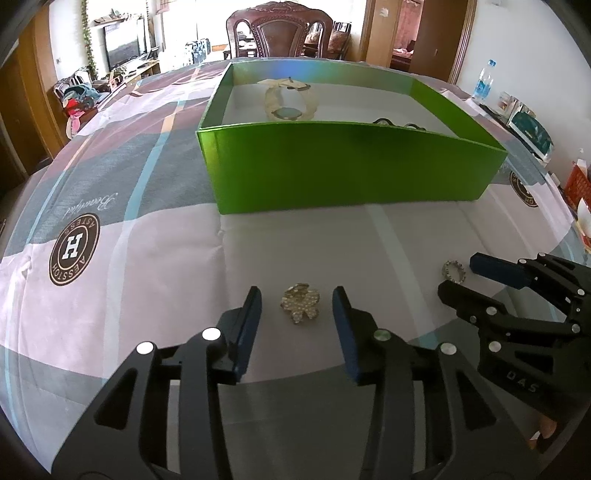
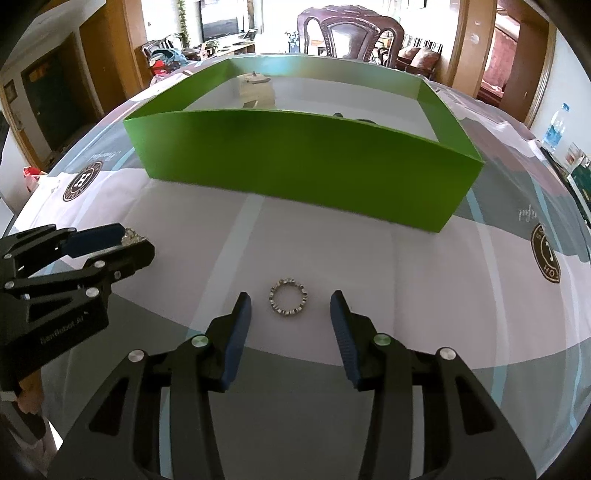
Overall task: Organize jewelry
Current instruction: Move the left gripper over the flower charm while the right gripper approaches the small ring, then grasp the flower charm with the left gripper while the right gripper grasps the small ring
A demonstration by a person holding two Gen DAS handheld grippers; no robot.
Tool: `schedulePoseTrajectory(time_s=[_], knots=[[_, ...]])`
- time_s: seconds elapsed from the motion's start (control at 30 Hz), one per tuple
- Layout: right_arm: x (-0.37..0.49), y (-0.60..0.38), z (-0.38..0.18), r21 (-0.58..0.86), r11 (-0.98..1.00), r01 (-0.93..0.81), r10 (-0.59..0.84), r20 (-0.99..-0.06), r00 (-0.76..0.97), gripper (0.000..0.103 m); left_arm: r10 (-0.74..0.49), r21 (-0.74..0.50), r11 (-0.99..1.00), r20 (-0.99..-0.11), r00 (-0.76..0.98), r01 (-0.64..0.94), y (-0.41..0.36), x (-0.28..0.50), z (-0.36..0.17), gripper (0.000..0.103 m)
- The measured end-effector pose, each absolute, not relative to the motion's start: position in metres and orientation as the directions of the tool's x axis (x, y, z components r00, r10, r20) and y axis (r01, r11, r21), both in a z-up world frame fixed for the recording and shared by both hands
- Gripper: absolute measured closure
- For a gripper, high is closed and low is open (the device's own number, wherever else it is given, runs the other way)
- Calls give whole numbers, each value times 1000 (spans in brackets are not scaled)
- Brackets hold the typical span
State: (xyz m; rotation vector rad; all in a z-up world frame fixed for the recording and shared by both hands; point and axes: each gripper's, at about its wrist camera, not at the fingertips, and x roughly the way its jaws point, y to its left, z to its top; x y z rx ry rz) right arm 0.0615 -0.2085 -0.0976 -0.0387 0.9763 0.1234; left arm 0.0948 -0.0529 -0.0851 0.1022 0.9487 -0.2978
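Note:
A pearl flower brooch [image 1: 300, 302] lies on the tablecloth between the open fingers of my left gripper [image 1: 297, 295], untouched. A beaded ring bracelet [image 2: 288, 297] lies between the open fingers of my right gripper [image 2: 290, 299], also untouched. In the left wrist view the ring [image 1: 453, 271] sits at the tips of the right gripper [image 1: 460, 275]. In the right wrist view the left gripper [image 2: 135, 236] straddles the brooch [image 2: 132, 235]. The green box [image 1: 351, 173] stands beyond, holding a cream watch [image 1: 290, 99] and a dark piece [image 1: 399, 123].
The table carries a pink, grey and white cloth [image 1: 147, 258] with round logos. A carved wooden chair [image 1: 279, 29] stands behind the box. A water bottle [image 1: 484, 83], papers and a red basket [image 1: 578, 182] sit at the right edge.

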Motion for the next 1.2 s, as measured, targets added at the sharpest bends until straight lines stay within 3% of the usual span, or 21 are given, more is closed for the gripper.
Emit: schedulePoseTrajectory(time_s=[0.7, 0.77, 0.8, 0.87, 0.93, 0.97, 1.2], knots=[[62, -209, -98, 22, 996, -84, 66, -816, 574, 58, -200, -30, 954, -807, 556, 299, -58, 94, -88, 59], [62, -209, -98, 23, 996, -81, 65, -814, 577, 58, -200, -34, 955, -805, 558, 294, -58, 95, -88, 64], [62, -209, -98, 24, 997, -79, 65, -813, 578, 58, -200, -35, 956, -805, 559, 292, -57, 95, -88, 71], [61, -209, -98, 23, 997, -78, 64, -812, 580, 62, -203, -40, 956, -805, 558, 289, -56, 96, -87, 77], [61, -208, -98, 26, 996, -85, 71, -809, 584, 79, -205, -44, 956, -805, 557, 289, -56, 96, -87, 81], [61, -209, -97, 27, 996, -87, 73, -809, 583, 81, -207, -45, 956, -804, 557, 290, -56, 96, -87, 81], [63, -216, -96, -12, 1000, -4, -7, -803, 596, 82, -224, -52, 950, -802, 554, 308, -54, 96, -86, 81]])
